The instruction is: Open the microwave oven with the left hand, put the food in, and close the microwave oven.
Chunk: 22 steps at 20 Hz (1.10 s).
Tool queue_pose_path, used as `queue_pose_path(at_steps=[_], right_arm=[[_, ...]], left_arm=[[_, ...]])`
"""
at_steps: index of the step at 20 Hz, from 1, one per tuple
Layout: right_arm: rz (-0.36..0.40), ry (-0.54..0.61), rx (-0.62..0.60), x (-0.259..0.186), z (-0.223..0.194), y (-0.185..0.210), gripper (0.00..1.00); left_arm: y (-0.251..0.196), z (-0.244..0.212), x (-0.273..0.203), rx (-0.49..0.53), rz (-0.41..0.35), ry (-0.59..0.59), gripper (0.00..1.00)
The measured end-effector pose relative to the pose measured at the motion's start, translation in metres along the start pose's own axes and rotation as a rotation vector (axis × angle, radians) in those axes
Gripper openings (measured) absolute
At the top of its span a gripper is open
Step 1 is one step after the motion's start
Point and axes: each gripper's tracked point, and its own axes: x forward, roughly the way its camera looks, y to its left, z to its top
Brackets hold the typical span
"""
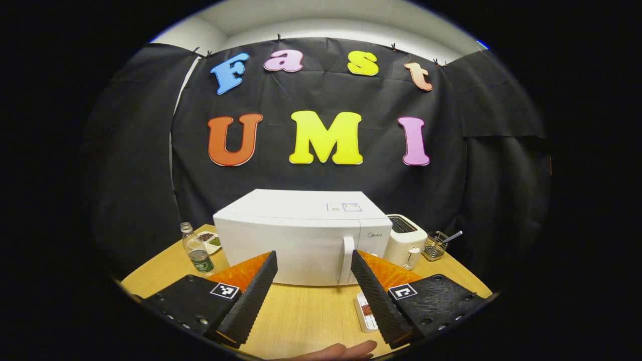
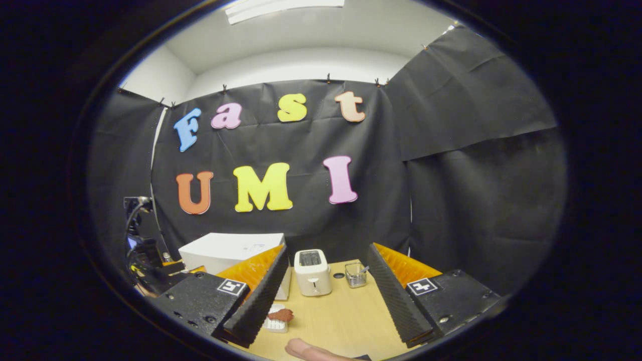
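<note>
Left hand-held gripper (image 1: 313, 265), spread wide and empty, faces the microwave (image 1: 301, 235); its upright handle (image 1: 347, 259) stands just ahead (toward the right finger).

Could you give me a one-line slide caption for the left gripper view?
Open left gripper faces the closed white microwave oven on the wooden table.

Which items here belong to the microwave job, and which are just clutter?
Job: microwave, door shut; food on small white tray; left gripper, open.
Clutter: toaster; water bottle; wire basket; divided snack dish.
</note>
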Motion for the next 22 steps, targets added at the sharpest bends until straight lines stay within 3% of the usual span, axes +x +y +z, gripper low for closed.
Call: queue_pose_path(at_steps=[3, 4, 5, 6, 12, 16, 17, 18, 19, 20, 21, 22], right_arm=[[0.001, -0.009, -0.007, -0.003, 0.003, -0.001, 1.0], [0.009, -0.005, -0.01, -0.003, 0.002, 0.0, 0.94], [0.017, 0.0, -0.011, -0.004, 0.001, 0.0, 0.94], [0.025, 0.003, -0.012, -0.004, 0.001, 0.0, 1.0], [0.031, -0.023, -0.025, -0.008, -0.002, -0.02, 1.0], [0.065, -0.045, -0.012, -0.004, -0.004, -0.026, 1.0], [0.07, -0.049, -0.015, -0.002, -0.007, -0.029, 1.0], [0.073, -0.051, -0.017, 0.0, -0.007, -0.031, 1.0], [0.071, -0.052, -0.018, 0.001, -0.008, -0.033, 1.0], [0.068, -0.056, -0.017, 0.001, -0.008, -0.035, 1.0], [0.064, -0.063, -0.015, 0.001, -0.007, -0.036, 0.93], [0.06, -0.071, -0.017, 0.0, -0.004, -0.037, 1.0]], left_arm=[[-0.009, -0.023, 0.032, -0.029, -0.018, 0.022, 0.92], [-0.009, -0.031, 0.043, -0.04, -0.011, 0.027, 0.92], [-0.011, -0.039, 0.055, -0.04, 0.002, 0.03, 0.93], [-0.013, -0.048, 0.066, -0.034, 0.014, 0.034, 0.93], [-0.039, -0.079, 0.118, 0.031, 0.009, -0.004, 0.93], [-0.053, -0.087, 0.147, 0.001, -0.017, -0.031, 0.92], [-0.063, -0.09, 0.153, -0.024, -0.065, -0.032, 0.77], [-0.06, -0.094, 0.157, -0.031, -0.043, -0.03, 0.54], [-0.048, -0.105, 0.164, -0.018, 0.012, 0.013, 0.59], [-0.05, -0.115, 0.164, -0.022, 0.015, 0.048, 0.58], [-0.049, -0.109, 0.164, -0.008, 0.017, 0.029, 0.48], [-0.052, -0.11, 0.165, -0.012, 0.016, 0.026, 0.43]])
